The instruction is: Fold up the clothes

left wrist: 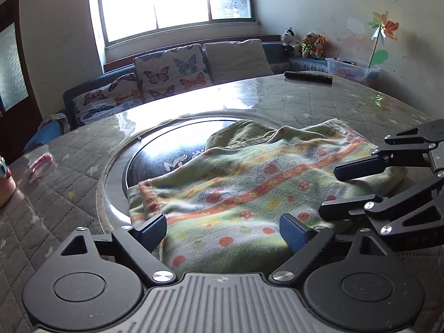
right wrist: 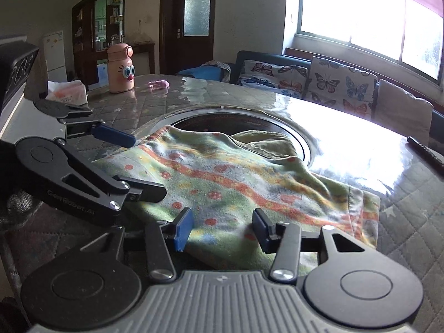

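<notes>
Fleece garment (left wrist: 238,191) with a green, orange-dotted print lies spread on the tabletop (left wrist: 319,102), its far part over the dark round inset. My left gripper (left wrist: 223,231) hangs open above its near edge, my right gripper (left wrist: 341,191) open at the right.

From the right wrist, my right gripper (right wrist: 222,229) gapes over the garment's (right wrist: 249,183) near edge; the left gripper (right wrist: 144,166) stands open at its left side, a cartoon-faced bottle (right wrist: 120,68) far left.

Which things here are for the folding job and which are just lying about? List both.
For the job:
patterned cloth
left gripper, open over its near edge
right gripper, open over it

Lying about:
remote control
cartoon-face bottle
pink scrap
tissue pack
</notes>
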Motion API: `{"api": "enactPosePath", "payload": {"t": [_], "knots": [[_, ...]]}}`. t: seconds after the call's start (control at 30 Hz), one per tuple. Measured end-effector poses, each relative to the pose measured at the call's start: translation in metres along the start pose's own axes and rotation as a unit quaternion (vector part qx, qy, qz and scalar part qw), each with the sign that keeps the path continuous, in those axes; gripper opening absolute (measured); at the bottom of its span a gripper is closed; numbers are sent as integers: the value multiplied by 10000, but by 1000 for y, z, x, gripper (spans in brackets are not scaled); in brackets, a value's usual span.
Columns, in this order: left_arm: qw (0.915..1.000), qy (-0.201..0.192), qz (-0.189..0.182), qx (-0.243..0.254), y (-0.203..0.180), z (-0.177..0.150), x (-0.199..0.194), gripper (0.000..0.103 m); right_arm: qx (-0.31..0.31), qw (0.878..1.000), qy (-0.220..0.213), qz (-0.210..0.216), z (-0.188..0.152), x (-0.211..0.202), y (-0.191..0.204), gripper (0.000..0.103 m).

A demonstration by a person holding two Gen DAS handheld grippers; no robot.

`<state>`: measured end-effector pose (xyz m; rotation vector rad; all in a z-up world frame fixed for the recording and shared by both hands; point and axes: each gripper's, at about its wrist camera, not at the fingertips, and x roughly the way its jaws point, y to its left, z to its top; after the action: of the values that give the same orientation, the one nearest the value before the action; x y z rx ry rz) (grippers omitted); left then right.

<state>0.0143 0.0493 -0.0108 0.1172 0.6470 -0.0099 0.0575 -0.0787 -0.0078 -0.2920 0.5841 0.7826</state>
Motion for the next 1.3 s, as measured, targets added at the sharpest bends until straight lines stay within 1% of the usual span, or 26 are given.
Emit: {"api": "enactPosePath", "payload": {"t": [0.1, 0.2, 0.27, 0.33, 0.4, 0.47, 0.6, 0.77, 0.87, 0.97, 1.07, 1.2, 1.3], "knots": [[9999, 4, 41, -135, 2, -3, -2, 97, 105, 9999, -63, -40, -1, -5, -2, 53], [9997, -4, 84, -221, 3, -6, -4, 100, 214, 9996, -114, -113, -4, -9, -4, 55], [9995, -9, 113, -278, 5, -7, -5, 103, 320, 9992, -145, -168, -6, -11, -6, 56], [9993, -7, 136, -340, 6, -8, -6, 103, 446, 9985, -197, -245, -7, -13, -9, 56], [9990, 11, 138, -419, 7, -10, -6, 103, 502, 9981, -164, -330, -8, -13, -11, 61], [9988, 21, 139, -478, 7, -10, -6, 103, 473, 9975, -131, -500, -13, -11, -12, 61], [9983, 40, 133, -560, 9, -12, -6, 103, 540, 9964, -103, -651, -18, -14, -16, 62], [9976, 78, 104, -681, 11, -13, -6, 103, 590, 9946, -132, -844, -24, -21, -24, 68], [9972, 96, 86, -732, 13, -15, -6, 103, 668, 9932, -184, -940, -27, -28, -28, 68], [9967, 122, 52, -803, 14, -16, -5, 103, 716, 9909, -186, -1124, -31, -34, -36, 68], [9965, 130, 39, -828, 15, -16, -5, 103, 948, 9877, -124, -1237, -37, -37, -50, 69], [9962, 141, 19, -854, 16, -16, -5, 103, 1035, 9840, -14, -1453, -45, -38, -60, 69], [9961, 145, 10, -868, 16, -16, -5, 103, 1114, 9817, -35, -1541, -48, -45, -66, 70]]}}
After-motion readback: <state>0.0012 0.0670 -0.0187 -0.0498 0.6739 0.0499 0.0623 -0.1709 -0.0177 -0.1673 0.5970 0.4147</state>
